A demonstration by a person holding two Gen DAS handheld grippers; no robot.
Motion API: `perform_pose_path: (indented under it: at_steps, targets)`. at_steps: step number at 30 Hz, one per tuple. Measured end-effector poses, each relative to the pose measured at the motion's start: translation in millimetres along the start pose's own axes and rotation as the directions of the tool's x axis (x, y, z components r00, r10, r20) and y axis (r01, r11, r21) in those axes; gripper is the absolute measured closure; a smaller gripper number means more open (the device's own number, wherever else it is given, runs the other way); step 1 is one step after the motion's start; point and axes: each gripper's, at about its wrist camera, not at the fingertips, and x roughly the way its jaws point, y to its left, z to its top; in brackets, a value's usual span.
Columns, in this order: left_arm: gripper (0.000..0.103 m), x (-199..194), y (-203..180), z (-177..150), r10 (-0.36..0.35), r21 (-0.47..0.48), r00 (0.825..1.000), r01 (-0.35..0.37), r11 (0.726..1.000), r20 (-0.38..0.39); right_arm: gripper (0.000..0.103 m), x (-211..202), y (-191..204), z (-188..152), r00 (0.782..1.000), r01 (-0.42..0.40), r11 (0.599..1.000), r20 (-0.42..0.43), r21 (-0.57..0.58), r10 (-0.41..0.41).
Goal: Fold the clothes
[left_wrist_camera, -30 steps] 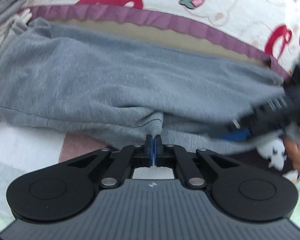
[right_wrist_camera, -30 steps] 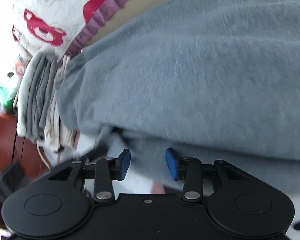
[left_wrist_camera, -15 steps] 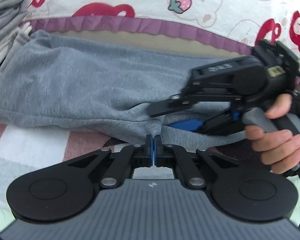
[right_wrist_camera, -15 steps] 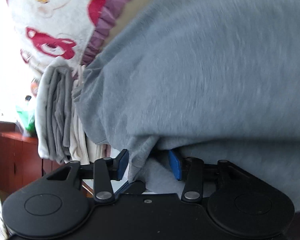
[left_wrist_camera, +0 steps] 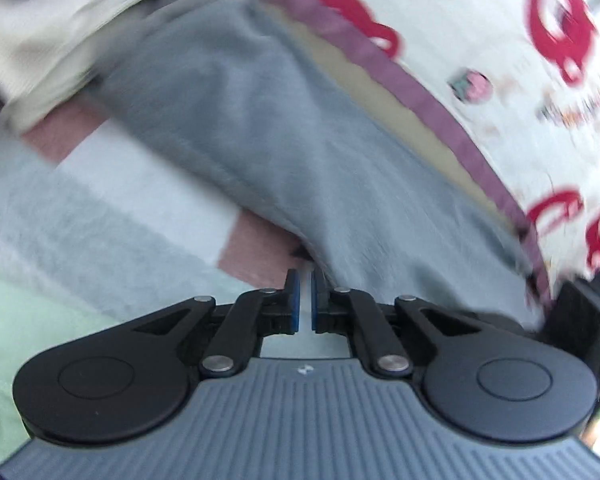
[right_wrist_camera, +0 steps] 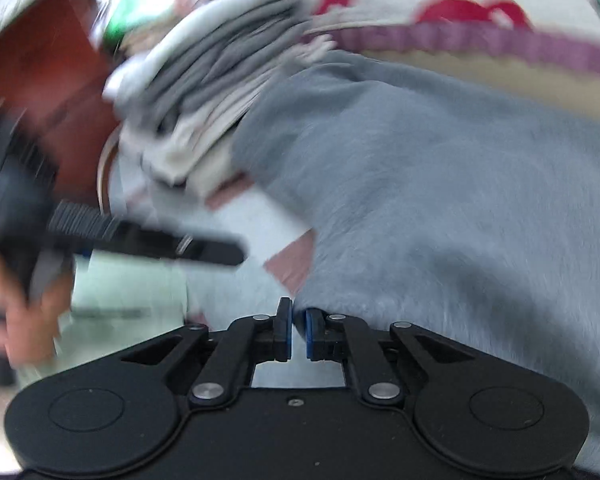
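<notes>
A grey sweat garment [left_wrist_camera: 300, 152] lies spread on the bed, seen large in the right wrist view [right_wrist_camera: 460, 200]. My left gripper [left_wrist_camera: 304, 300] sits just left of the garment's near edge. Its jaws are opening by a narrow slit and only the pale sheet shows between the pads. My right gripper [right_wrist_camera: 298, 330] is closing on the garment's near corner, and grey cloth is pinched between its blue pads. In the right wrist view the left gripper [right_wrist_camera: 220, 250] appears blurred at the left, held by a hand [right_wrist_camera: 24, 320].
A stack of folded grey and cream clothes [right_wrist_camera: 220, 80] sits at the garment's far left end, also blurred in the left wrist view [left_wrist_camera: 40, 32]. Beyond lies a white quilt with red prints and purple trim [left_wrist_camera: 420, 92]. A pink, white and grey striped sheet [left_wrist_camera: 120, 200] covers the bed. Red-brown wooden furniture [right_wrist_camera: 40, 60] stands left.
The left gripper has let go of the grey fold and swung left off the garment. The right gripper's jaws have closed from wide open onto the garment's near corner. Both views have rolled.
</notes>
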Motion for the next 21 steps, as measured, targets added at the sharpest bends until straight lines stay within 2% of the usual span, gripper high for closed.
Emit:
perform_pose_path:
  at_steps: [2,3,6,7,8,11,13,15,17,19,21]
  targets:
    - [0.1,2,7,1,0.01,-0.013,1.0,-0.01,1.0,0.009,0.089,1,-6,-3,1.0,-0.003,0.999,-0.023,0.034,0.004]
    - [0.1,3,9,0,0.004,-0.019,1.0,-0.004,1.0,0.007,0.093,5,-8,-2,0.999,-0.002,0.999,-0.043,0.037,0.004]
    - [0.097,8,13,-1,-0.028,-0.05,1.0,0.028,0.998,-0.004,0.093,-2,2,-4,1.0,-0.008,1.0,-0.015,0.011,0.008]
    - [0.094,10,14,-1,-0.046,-0.06,0.999,0.046,0.997,-0.011,0.097,-3,2,-7,1.0,-0.007,1.0,-0.02,0.017,0.008]
    - [0.091,11,11,-1,-0.06,-0.052,0.998,0.059,0.997,-0.017,0.101,-2,-2,-9,0.999,-0.036,0.999,-0.039,0.039,0.037]
    - [0.086,13,3,-1,-0.102,-0.028,0.994,0.101,0.995,-0.038,0.101,-18,-9,-18,0.988,-0.134,0.978,-0.057,0.159,0.145]
    - [0.079,12,-7,-3,-0.115,0.034,0.992,0.116,0.993,-0.046,0.096,-48,-18,-26,0.994,-0.104,0.968,0.004,0.23,0.106]
    - [0.072,12,-22,-6,-0.124,0.142,0.99,0.133,0.981,-0.066,0.092,-87,-47,-45,0.997,-0.046,0.923,0.076,0.381,0.019]
    - [0.066,18,-41,-15,-0.125,0.265,0.986,0.149,0.953,-0.107,0.085,-125,-83,-71,0.987,0.07,0.855,0.089,0.513,-0.134]
    - [0.058,23,-65,-25,-0.098,0.395,0.985,0.147,0.907,-0.143,0.084,-159,-120,-98,0.956,0.196,0.753,0.05,0.628,-0.29]
    - [0.056,31,-93,-36,-0.042,0.513,0.986,0.12,0.85,-0.162,0.084,-192,-149,-122,0.91,0.288,0.647,0.009,0.706,-0.415]
